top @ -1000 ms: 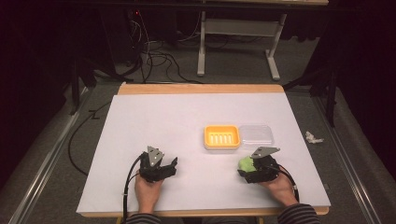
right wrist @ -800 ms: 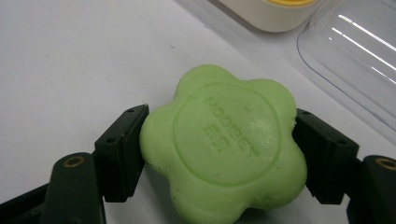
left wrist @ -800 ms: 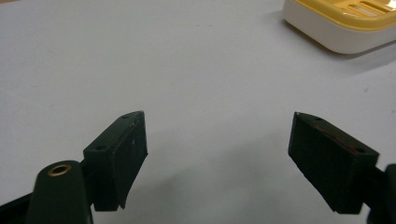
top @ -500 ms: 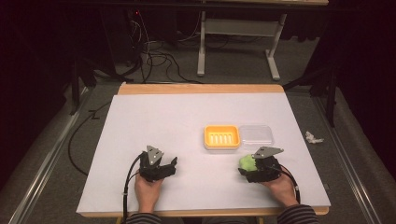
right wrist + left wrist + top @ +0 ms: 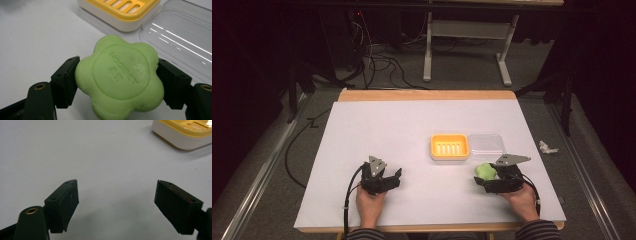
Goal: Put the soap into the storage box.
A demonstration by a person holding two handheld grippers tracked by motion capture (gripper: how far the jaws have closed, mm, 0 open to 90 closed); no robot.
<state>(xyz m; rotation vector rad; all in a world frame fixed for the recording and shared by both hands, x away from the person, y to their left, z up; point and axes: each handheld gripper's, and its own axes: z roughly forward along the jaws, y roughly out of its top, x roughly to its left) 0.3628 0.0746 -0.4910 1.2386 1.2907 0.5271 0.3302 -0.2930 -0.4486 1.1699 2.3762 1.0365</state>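
The yellow soap dish (image 5: 186, 131) gets chopped off by the top-right corner in the left gripper view - and the clear lid (image 5: 183, 37) runs off the right gripper view's right edge.

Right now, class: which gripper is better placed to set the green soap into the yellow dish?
Right. The right gripper already clamps the green soap beside the yellow dish; the left gripper is open, farther away.
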